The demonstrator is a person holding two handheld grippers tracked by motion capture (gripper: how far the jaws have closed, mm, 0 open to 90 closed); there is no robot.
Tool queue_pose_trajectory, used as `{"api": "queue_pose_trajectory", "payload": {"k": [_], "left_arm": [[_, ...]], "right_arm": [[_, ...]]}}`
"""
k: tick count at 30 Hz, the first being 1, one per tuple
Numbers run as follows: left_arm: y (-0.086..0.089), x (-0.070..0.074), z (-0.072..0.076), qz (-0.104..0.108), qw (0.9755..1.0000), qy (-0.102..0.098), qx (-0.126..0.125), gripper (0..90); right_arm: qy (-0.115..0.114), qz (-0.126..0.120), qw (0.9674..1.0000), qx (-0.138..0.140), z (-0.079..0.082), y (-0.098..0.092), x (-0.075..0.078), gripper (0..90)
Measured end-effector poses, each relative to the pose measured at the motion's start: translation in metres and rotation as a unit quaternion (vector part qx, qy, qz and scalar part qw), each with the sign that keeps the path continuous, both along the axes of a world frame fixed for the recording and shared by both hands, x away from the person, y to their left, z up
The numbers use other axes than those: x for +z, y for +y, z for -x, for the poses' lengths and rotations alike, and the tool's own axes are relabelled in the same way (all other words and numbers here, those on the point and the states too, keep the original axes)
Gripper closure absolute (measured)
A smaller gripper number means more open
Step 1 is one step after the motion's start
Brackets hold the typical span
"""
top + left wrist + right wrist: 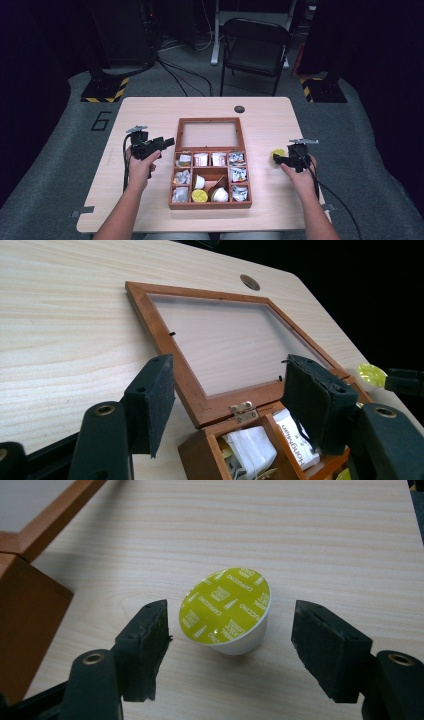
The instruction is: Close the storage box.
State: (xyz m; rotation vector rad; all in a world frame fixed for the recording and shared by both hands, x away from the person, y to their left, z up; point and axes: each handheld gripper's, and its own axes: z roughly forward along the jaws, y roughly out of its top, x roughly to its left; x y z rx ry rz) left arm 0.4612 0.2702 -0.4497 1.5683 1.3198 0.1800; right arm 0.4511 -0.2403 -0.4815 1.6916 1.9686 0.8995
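the right gripper (230,647) is sitting low over the table (150,112), right of the wooden box (210,202), with its jaws spread and a coffee pod (227,612) standing between them. the pod, white with a yellow-green foil top, is resting on the bare wood; the left pad is just beside it and the right pad is standing clear, so neither is pressing on it. the left gripper (230,400) is hovering at the box's left side, jaws spread with nothing between them, pointing across the hinge toward the open lid (165,335) lying flat on the table. the box's compartments are holding more pods and sachets (236,159).
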Motion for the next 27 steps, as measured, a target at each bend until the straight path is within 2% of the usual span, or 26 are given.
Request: {"api": "queue_pose_trajectory", "payload": {"k": [1,4,7,10,15,17,19,27], "left_arm": [[0.0,0.0,0.0,-0.005,1.0,0.002,-0.005,37.1],[-0.002,0.0,-0.001,-0.002,1.0,0.006,-0.004,36.6],[-0.004,0.0,-0.002,-0.013,0.9999,0.004,-0.009,35.8],[-0.006,0.0,-0.002,-0.009,0.9999,0.007,-0.01,34.7],[-0.007,-0.001,-0.003,-0.013,0.9998,0.007,-0.011,33.5],[-0.007,0.0,-0.003,-0.007,0.9999,0.007,-0.01,33.4],[-0.006,0.0,-0.004,-0.012,0.9999,0.002,-0.012,33.4],[-0.007,-0.003,-0.006,-0.016,0.9997,0.011,-0.013,34.7]], "right_arm": [[-0.001,-0.006,1.0,-0.001,0.001,0.001,0.002,30.7],[-0.006,-0.023,0.9997,0.008,0.003,0.002,0.009,29.7],[-0.018,-0.047,0.9986,0.015,0.005,0.005,0.018,29.3],[-0.03,-0.061,0.9973,0.03,0.007,0.011,0.028,28.4],[-0.041,-0.063,0.9958,0.052,0.008,0.024,0.038,28.1],[-0.041,-0.061,0.9957,0.058,0.008,0.029,0.04,29.4],[-0.04,-0.054,0.9955,0.066,0.006,0.033,0.042,32.9],[-0.032,-0.052,0.9948,0.081,-0.002,0.049,0.046,34.6]]}}
